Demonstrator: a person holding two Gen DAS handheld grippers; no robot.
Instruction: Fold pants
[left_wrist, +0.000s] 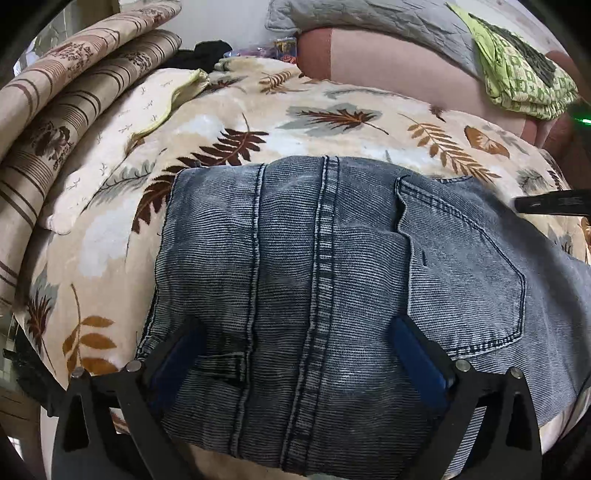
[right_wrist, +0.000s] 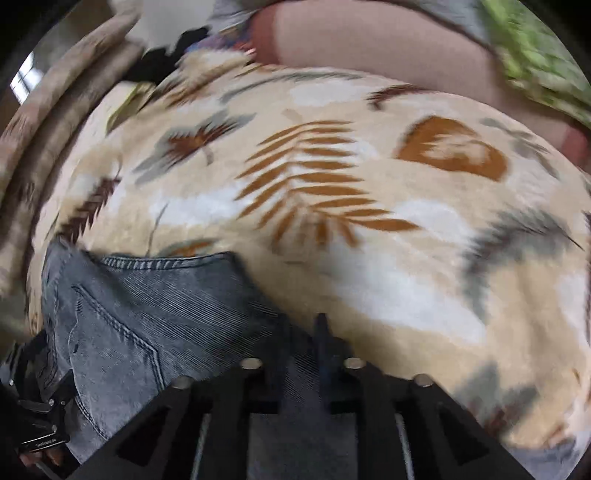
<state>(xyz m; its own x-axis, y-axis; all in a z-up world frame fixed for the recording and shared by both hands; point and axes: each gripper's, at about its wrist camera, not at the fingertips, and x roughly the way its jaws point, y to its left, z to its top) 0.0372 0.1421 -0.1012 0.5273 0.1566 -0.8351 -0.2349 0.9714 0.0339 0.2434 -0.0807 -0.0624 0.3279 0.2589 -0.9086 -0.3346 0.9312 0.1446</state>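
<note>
- The left gripper (left_wrist: 299, 354) has its jaws spread wide over the jeans (left_wrist: 332, 277); the blue pads (left_wrist: 417, 354) stand either side of the centre seam and press on nothing.
- The right gripper (right_wrist: 299, 354) has its jaws narrow, with denim under and between them at the jeans' right edge. Blur hides whether the pads actually pinch the cloth, so I cannot tell.
- The jeans lie just ahead of and beneath both sets of jaws, on the leaf blanket (left_wrist: 332, 110), in a compact stack several layers deep with the back pocket (left_wrist: 461, 266) on top.
- My judgement: the folding is mostly done; at most a last tidy or fold, or setting the stack aside, remains.
- The near end of the jeans is cut off behind both grippers, so the whole shape cannot be checked.
- Beyond the jaws, the right view is smeared; the pillows (left_wrist: 74, 110) and green cloth (left_wrist: 524, 81) read clearly only in the left view.
</note>
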